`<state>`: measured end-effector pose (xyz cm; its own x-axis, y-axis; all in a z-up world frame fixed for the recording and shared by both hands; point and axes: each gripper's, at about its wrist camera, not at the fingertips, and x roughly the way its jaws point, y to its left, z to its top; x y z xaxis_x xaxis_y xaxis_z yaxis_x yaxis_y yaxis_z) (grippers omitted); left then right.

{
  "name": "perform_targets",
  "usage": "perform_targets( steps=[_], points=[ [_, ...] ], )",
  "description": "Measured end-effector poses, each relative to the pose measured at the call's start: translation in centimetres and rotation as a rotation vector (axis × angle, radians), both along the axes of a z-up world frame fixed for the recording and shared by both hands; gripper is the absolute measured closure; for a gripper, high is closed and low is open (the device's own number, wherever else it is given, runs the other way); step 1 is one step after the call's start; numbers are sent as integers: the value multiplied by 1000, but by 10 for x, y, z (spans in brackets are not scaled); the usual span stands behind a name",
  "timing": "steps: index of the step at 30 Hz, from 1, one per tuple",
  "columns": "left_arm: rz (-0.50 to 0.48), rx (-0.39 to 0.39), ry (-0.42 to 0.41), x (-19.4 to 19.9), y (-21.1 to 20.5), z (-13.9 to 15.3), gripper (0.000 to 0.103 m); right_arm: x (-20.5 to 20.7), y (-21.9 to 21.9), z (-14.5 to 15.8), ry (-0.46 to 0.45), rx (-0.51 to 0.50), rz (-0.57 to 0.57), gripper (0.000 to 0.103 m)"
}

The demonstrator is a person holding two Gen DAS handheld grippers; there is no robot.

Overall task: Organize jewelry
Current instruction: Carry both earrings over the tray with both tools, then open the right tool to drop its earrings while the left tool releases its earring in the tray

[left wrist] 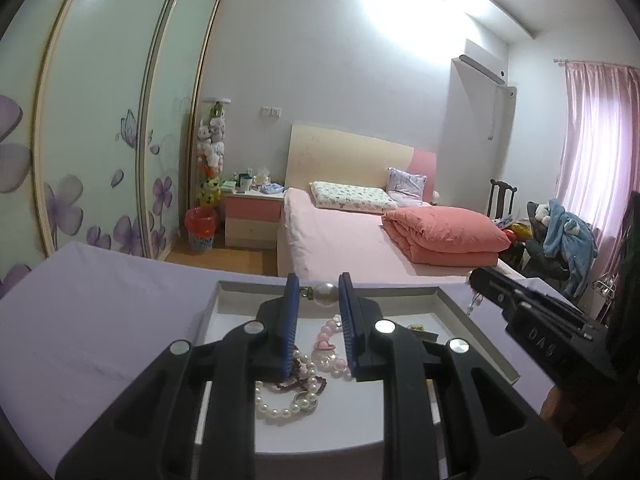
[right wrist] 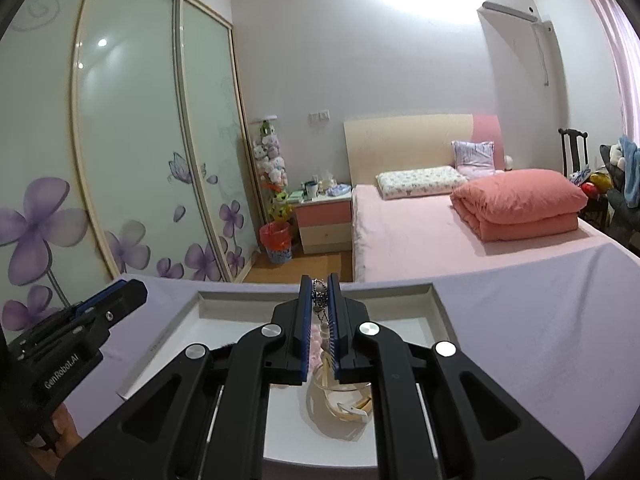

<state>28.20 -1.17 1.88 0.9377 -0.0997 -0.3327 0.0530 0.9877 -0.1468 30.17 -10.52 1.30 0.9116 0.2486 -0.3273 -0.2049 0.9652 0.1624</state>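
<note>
Both my grippers over the jewelry tray [left wrist: 472,322] on the lilac cloth [left wrist: 120,320].

My left gripper [left wrist: 319,294] holds a big pearl [left wrist: 326,294] at its tips; the pearl touches the right finger, and a small metal clasp beside it reaches toward the left one, so the jaws stand fairly wide around it. Below, in the tray, lie a white pearl bracelet [left wrist: 276,406], a dark bead string [left wrist: 298,380] and a pink bead bracelet [left wrist: 332,354], piled together. My right gripper [right wrist: 320,296] is nearly closed on a thin chain [right wrist: 319,300] that hangs between the pads, above a clear bangle [right wrist: 340,400] in the tray's right part. The bed [right wrist: 420,236] lies beyond the cloth.
</note>
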Motion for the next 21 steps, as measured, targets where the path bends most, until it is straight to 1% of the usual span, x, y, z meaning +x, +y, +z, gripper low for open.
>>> perform_targets(
  steps=[2, 3, 5, 6, 7, 11, 19, 21],
  points=[
    [0, 3, 9, 3, 1, -7, 82, 3, 1, -5, 18, 7, 8, 93],
    [-1, 6, 11, 5, 2, -9, 82, 3, -1, -7, 32, 14, 13, 91],
    [-3, 10, 16, 6, 1, -13, 82, 3, -1, -8, 38, 19, 10, 80],
    [-6, 11, 19, 7, 1, -15, 82, 3, -2, -8, 38, 24, 8, 68],
    [-8, 11, 21, 8, 1, -16, 82, 1, -4, -7, 33, 30, 7, 60],
    [-21, 10, 36, 13, 2, -22, 82, 0, -8, -4, 19, 30, -6, 60],
    [-54, 18, 63, 18, -3, -36, 82, 8, -16, -9, 54, 47, -29, 60],
    [-62, 20, 76, 21, -5, -40, 77, 8, -16, -10, 57, 42, -30, 60]
  ],
)
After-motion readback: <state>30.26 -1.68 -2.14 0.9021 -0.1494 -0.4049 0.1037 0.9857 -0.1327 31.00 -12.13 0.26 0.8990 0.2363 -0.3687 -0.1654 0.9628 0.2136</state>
